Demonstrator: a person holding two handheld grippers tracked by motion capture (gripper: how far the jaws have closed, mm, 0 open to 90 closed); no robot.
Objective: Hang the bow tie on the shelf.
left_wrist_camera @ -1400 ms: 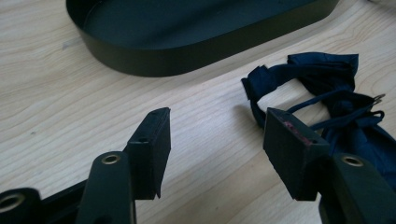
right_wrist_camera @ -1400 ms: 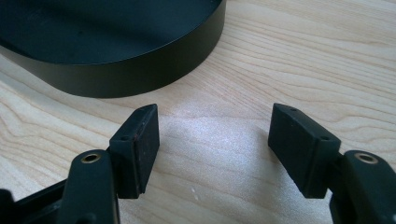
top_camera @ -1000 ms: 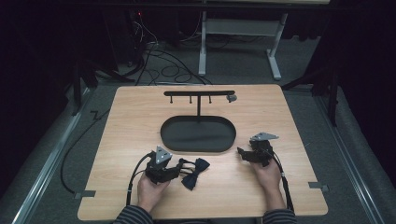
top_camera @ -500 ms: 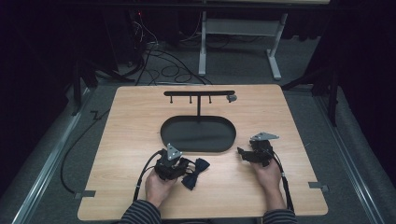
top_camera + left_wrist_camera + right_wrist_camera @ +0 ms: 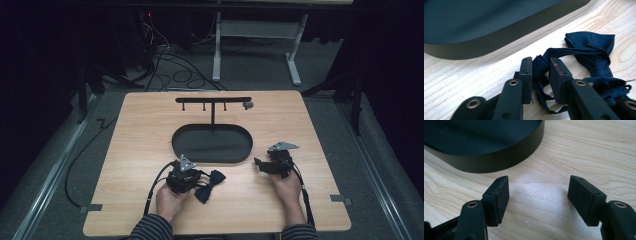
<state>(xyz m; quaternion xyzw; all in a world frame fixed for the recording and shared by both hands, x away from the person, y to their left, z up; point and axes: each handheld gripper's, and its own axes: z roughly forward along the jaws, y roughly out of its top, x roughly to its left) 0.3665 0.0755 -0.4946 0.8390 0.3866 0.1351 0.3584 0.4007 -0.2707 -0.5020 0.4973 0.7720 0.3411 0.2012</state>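
Starting at the left, our left claw [image 5: 540, 72] sits low on the table [image 5: 125, 150] with a fold of the dark blue bow tie [image 5: 584, 57] between its jaws — narrowed onto the cloth and, as far as we can judge, pinching it, though a sliver of gap may remain beside the fold. In the high view the left claw [image 5: 196, 181] is just in front of the black oval tray [image 5: 180, 142], and the bow tie [image 5: 210, 184] lies flat on the wood at its right, touching the jaw tips and just short of the tray's near edge.

To do this pickup well, we should make sure the jaws bite the thick folded knot and not only the thin strap that loops beneath them, since a strap alone would likely slip or let the bow dangle. We would squeeze fully before lifting, then raise straight up so the loose ends clear the table and do not drag against the tray wall.

Further right, the stand with its hook bar [image 5: 212, 100] rises behind the tray — probably where the tie belongs.

At the far right, our right claw [image 5: 536, 200] is spread wide over bare wood, holding nothing, near the tray's right end [image 5: 272, 166]. We can keep it ready to steady the strap.
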